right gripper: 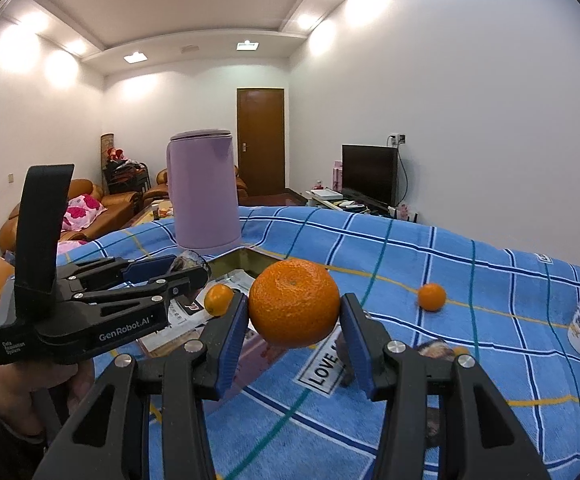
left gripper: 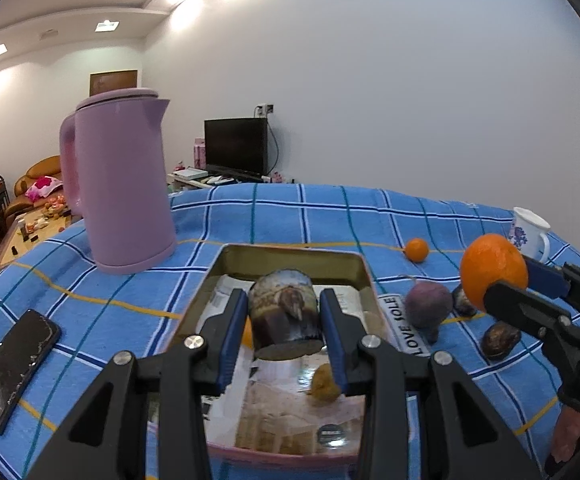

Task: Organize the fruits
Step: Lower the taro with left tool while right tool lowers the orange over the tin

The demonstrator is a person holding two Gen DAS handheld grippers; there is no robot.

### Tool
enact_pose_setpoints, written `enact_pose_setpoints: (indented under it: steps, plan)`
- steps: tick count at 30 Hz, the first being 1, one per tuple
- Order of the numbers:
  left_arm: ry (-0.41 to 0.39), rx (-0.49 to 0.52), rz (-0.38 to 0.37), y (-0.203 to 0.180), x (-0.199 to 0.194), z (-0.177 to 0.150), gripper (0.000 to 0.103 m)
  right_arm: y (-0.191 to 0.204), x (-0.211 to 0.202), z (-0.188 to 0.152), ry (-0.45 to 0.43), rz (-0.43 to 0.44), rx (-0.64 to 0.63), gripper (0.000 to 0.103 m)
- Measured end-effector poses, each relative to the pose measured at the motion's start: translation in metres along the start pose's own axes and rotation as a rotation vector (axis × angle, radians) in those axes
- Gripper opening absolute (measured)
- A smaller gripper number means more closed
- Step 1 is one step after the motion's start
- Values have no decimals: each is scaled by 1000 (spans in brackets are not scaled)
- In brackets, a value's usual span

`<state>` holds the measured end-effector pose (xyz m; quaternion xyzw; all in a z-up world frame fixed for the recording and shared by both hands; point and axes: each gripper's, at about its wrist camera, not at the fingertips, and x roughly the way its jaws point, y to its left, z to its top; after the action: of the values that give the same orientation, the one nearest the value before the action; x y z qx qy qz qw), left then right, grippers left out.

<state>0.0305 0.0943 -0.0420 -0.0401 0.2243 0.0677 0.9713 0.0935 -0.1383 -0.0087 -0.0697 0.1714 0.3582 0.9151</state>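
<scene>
At centre frame in the left wrist view, the metal tin [left gripper: 290, 256] lies on the blue checked desk [left gripper: 290, 212], and above it the left gripper [left gripper: 285, 324] has its jaws clenched on a dark mottled fruit [left gripper: 283, 312]. In the right wrist view, lower centre, the right gripper [right gripper: 294, 340] grasps the big orange [right gripper: 294, 304] squarely between its jaws, lifted off the cloth. A small orange [right gripper: 431, 297] lies at right.

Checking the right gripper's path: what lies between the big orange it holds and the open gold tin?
In the right wrist view, only blue plaid cloth shows between the big orange and the gold tin.
</scene>
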Motion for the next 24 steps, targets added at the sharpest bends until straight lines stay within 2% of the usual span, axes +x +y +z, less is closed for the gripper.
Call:
enact_pose_setpoints:
  steps: [9, 24]
  plan:
    - [42, -18, 51, 24, 9, 1, 39, 14, 20, 8, 19, 32, -17, 49]
    - [117, -23, 72, 35, 23, 0, 39, 32, 49, 15, 54, 62, -34, 49]
